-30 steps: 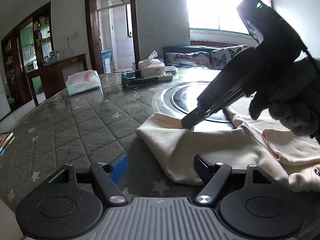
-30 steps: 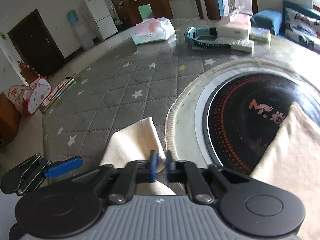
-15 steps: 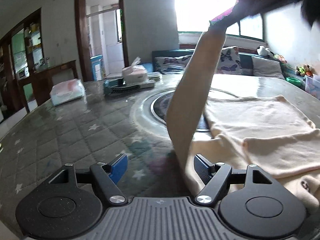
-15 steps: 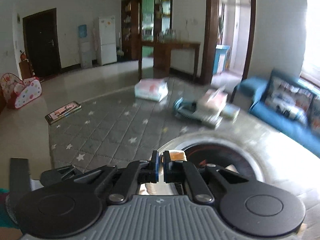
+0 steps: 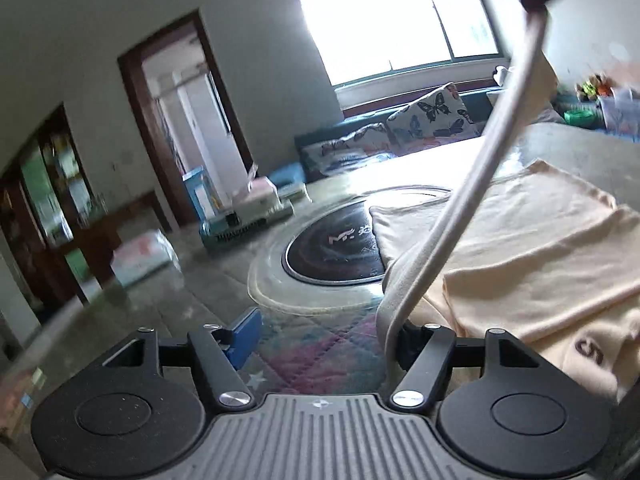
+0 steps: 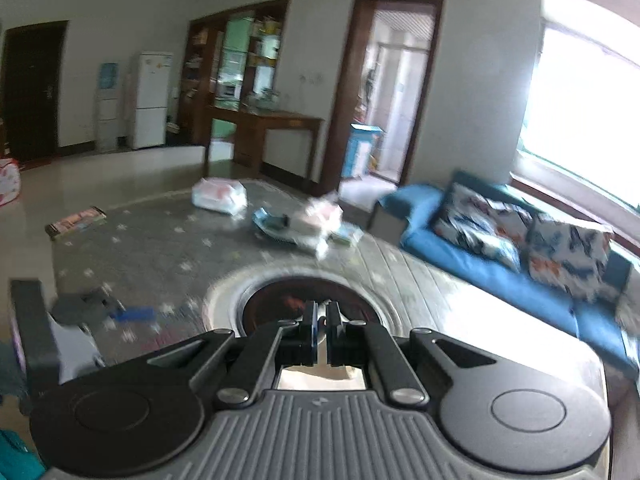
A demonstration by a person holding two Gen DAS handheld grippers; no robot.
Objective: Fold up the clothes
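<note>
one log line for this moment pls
task: fold clothes | right gripper: shut on sleeve, lifted | left gripper: open, low | cream garment: on table

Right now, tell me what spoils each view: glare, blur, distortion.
Left wrist view: the window is blown out white, glare washes the table behind the cream garment, and the shelves at left are smeared. Right wrist view: motion blur softens the packets and sofa; the window glares. Both bend edges, fisheye.
</note>
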